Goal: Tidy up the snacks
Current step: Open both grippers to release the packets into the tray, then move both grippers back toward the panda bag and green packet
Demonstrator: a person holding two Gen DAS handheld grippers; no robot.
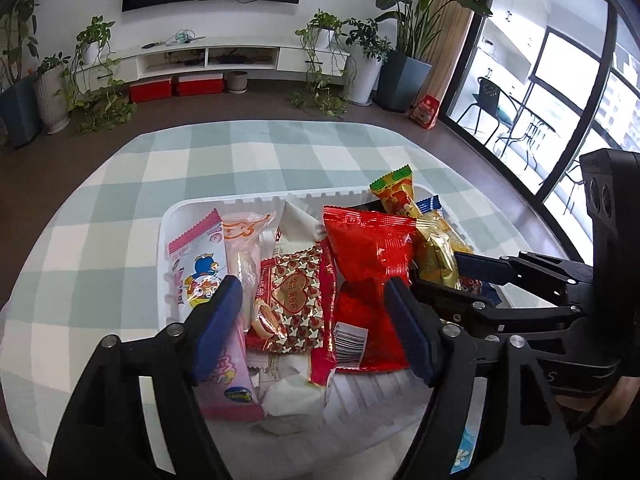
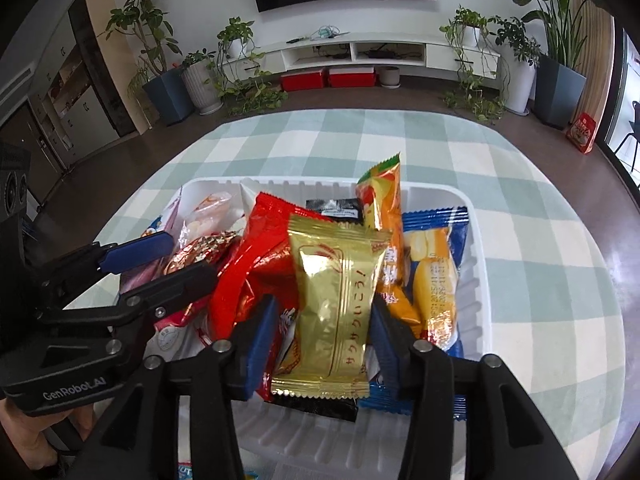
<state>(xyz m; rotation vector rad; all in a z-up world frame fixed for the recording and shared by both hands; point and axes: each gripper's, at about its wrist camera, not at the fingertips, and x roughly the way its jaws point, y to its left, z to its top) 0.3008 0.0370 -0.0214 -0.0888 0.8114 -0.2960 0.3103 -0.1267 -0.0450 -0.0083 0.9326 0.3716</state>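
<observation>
A white ribbed tray (image 1: 360,396) (image 2: 476,240) on the checked tablecloth holds several snack packs. In the left wrist view my left gripper (image 1: 312,300) is open above a red-and-gold heart pack (image 1: 292,296), between a pink penguin pack (image 1: 196,264) and a red bag (image 1: 368,244). My right gripper (image 2: 324,316) is open with its jaws on either side of a gold pack (image 2: 332,304); I see gaps between pads and pack. An orange pack (image 2: 384,208) and a blue-edged cake pack (image 2: 436,272) lie to its right. The right gripper also shows in the left view (image 1: 476,276).
The tablecloth (image 1: 240,152) covers a round table with bare cloth around the tray. Beyond are a TV console (image 2: 360,54), potted plants, red boxes on the floor and a glass door at right. A blue-printed packet edge (image 1: 464,452) lies near the front.
</observation>
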